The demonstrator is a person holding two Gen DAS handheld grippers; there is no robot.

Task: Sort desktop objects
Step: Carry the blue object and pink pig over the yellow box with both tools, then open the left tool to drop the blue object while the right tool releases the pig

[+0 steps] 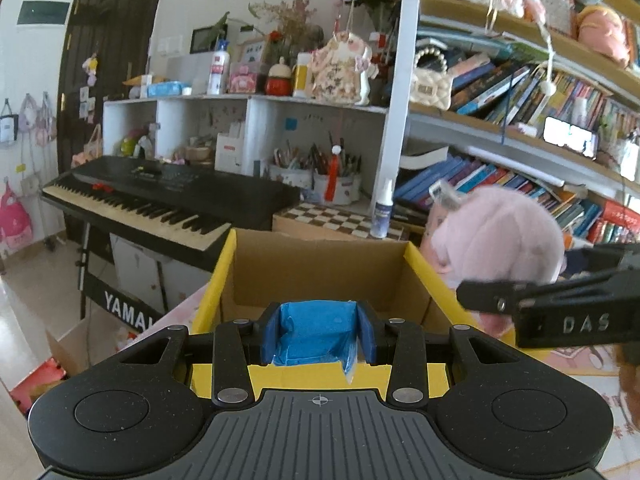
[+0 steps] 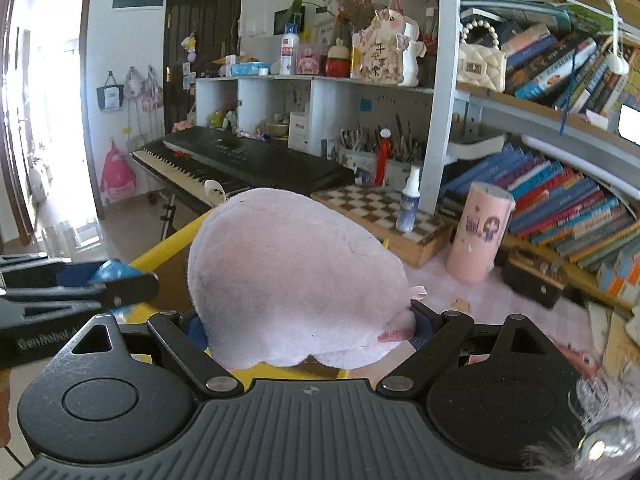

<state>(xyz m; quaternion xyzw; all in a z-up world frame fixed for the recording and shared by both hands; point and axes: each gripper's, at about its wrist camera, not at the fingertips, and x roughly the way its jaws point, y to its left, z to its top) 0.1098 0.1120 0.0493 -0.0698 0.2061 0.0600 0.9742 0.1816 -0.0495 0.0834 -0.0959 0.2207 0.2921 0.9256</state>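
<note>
My left gripper [image 1: 319, 330] is shut on a blue soft packet [image 1: 312, 344] and sits at the near rim of an open yellow cardboard box [image 1: 320, 276]. The part of the box interior in view shows nothing inside. To its right hangs a pink plush toy [image 1: 492, 236], gripped by the right gripper's black fingers [image 1: 560, 300]. In the right wrist view the plush [image 2: 292, 280] fills the space between the pads of my right gripper [image 2: 308, 324], which is shut on it and held wide by its bulk. The left gripper's fingers [image 2: 120, 284] and the blue packet [image 2: 112, 270] show at the left.
Behind the box lie a black electric keyboard [image 1: 160, 200], a chessboard [image 1: 332, 220] and a white spray bottle [image 1: 382, 208]. A pink cylinder [image 2: 480, 236] stands on the pink tabletop at the right. Packed bookshelves [image 2: 560, 200] run along the right side.
</note>
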